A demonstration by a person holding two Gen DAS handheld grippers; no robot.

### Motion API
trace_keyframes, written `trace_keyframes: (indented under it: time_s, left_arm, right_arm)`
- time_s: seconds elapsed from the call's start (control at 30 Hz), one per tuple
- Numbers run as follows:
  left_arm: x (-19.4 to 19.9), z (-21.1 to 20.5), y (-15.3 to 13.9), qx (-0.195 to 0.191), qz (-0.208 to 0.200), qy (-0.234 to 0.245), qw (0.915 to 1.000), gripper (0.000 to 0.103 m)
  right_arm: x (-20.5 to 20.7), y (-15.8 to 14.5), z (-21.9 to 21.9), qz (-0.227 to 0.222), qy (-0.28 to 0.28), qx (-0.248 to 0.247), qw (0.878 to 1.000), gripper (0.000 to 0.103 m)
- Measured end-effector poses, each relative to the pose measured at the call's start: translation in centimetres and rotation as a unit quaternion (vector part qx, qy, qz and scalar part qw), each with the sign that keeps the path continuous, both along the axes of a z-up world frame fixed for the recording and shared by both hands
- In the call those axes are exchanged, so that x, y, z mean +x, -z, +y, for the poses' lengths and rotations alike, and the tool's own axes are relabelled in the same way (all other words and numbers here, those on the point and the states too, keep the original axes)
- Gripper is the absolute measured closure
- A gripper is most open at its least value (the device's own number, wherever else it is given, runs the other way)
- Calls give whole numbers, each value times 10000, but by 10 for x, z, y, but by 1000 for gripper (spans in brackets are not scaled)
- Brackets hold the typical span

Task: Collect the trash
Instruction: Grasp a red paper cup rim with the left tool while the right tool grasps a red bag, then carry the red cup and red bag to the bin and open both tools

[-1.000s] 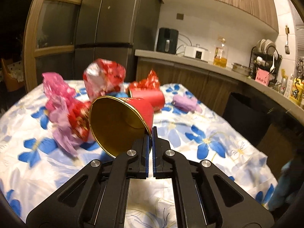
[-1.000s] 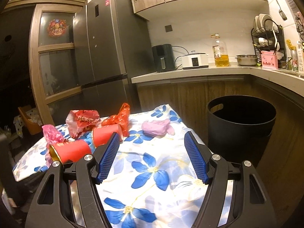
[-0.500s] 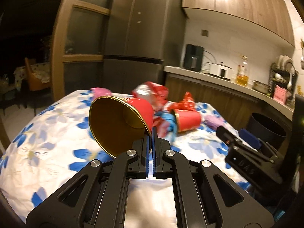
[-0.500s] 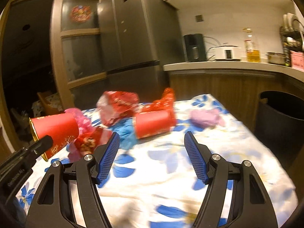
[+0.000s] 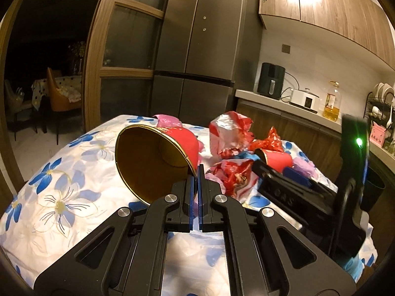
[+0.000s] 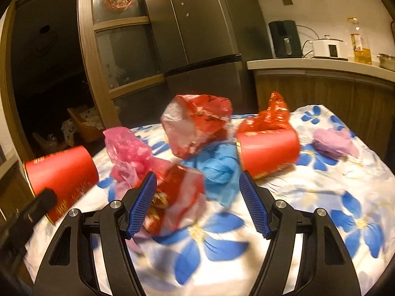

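Red cup [image 5: 158,162]: pinched by its rim in the closed left claw [image 5: 196,185], lifted for binning.
Right claw [image 6: 197,204]: wide open, empty, closing in on the wrapper [image 6: 177,197] left of the lying cup [image 6: 267,150].

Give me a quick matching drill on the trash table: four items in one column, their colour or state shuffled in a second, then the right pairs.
Column 1
1. held paper cup
2. second paper cup
3. crumpled bag beside the second cup
4. right gripper

Column 2
A. blue
B. open, over a red and white wrapper
C. lying on its side on the floral tablecloth
D. pinched at its rim by the shut left gripper

Pairs: 1-D, 2-C, 3-A, 4-B
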State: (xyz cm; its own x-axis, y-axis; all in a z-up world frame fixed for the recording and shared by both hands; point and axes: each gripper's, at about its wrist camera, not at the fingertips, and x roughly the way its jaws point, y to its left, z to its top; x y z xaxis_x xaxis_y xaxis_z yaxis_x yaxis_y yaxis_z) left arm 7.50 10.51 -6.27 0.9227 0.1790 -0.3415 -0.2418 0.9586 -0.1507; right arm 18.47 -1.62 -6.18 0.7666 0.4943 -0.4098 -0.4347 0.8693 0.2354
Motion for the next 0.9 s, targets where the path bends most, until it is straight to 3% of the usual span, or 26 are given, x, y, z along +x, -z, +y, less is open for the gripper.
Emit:
trace_keyframes:
  time_s: [0.07, 0.2, 0.4, 0.9]
  left_arm:
    - [1, 4, 0, -1, -4, -5, 10000, 101]
    - [4, 7, 2, -33, 20, 14, 10000, 101]
    - [6, 8, 5, -95, 83, 52, 9999, 101]
    - [5, -2, 4, -36, 109, 92, 9999, 101]
  right_arm:
    - [5, 2, 6, 24, -34, -43, 10000, 37]
    - [15, 12, 12, 339, -206, -31, 9992, 56]
    - [10, 13, 14, 309, -363, -57, 9988, 74]
    - [-6, -5, -15, 26, -138, 34, 9999, 82]
